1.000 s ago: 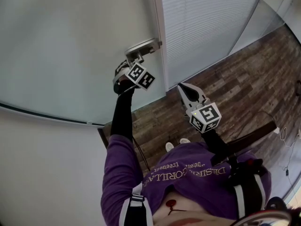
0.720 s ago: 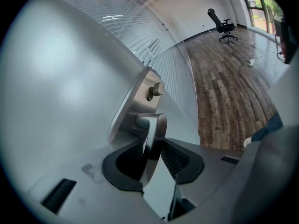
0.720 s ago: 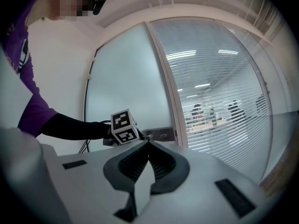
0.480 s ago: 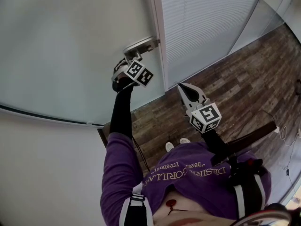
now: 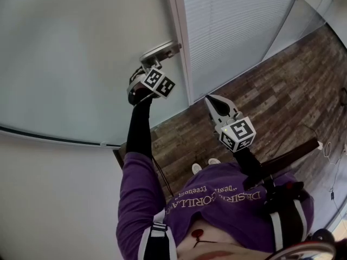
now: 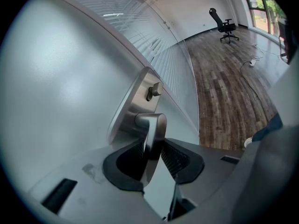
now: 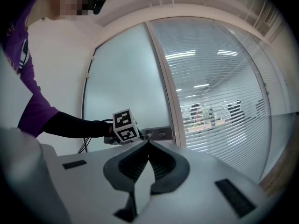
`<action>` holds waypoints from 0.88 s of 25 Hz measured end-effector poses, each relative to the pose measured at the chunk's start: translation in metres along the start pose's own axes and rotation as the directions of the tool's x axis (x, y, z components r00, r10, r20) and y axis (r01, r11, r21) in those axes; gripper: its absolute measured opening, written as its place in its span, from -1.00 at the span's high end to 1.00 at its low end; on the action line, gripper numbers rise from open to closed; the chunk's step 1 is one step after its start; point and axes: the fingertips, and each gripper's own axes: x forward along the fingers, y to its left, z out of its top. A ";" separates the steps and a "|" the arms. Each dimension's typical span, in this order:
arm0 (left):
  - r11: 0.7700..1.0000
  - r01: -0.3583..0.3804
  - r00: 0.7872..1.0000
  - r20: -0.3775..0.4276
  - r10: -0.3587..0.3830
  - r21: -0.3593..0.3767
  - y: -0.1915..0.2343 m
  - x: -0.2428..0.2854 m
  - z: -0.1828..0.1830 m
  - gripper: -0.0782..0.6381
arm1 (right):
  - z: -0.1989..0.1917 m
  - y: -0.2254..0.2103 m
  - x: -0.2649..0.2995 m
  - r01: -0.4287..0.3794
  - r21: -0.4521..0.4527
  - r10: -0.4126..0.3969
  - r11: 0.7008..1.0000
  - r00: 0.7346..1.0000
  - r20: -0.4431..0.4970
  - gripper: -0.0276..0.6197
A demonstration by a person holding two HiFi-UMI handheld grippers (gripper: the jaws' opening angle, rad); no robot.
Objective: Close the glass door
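The frosted glass door [image 5: 81, 53] fills the upper left of the head view, its edge next to a striped glass panel [image 5: 233, 31]. A steel handle plate [image 5: 160, 50] sits near that edge. My left gripper [image 5: 147, 72] is shut on the steel lever [image 6: 152, 134] below the plate [image 6: 133, 101], pads pressing both sides. The left gripper [image 6: 152, 148] points downward at the door. My right gripper [image 5: 210, 99] hangs apart in the air, level, shut on nothing. In the right gripper view, the right gripper [image 7: 148, 143] faces the door [image 7: 126, 78] and the left gripper's marker cube [image 7: 125, 125].
Wood plank floor [image 5: 271, 102] lies beyond the door. A black office chair [image 6: 225, 24] stands far down the room. Cables [image 5: 325, 150] trail on the floor at the right. A white wall [image 5: 49, 199] meets the door at the lower left.
The door's edge, its handle and my left gripper have drifted slightly up and left in the head view. My right gripper has stayed where it was.
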 end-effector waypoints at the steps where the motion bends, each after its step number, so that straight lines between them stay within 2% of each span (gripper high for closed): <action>1: 1.000 0.000 1.000 0.000 0.000 -0.001 0.000 0.000 0.001 0.47 | 0.000 -0.001 0.000 -0.002 0.000 0.002 1.000 1.000 0.000 0.94; 22: 1.000 -0.011 1.000 -0.001 0.011 -0.029 0.005 0.024 -0.017 0.47 | -0.023 0.003 0.014 0.002 -0.020 -0.003 1.000 1.000 -0.007 0.94</action>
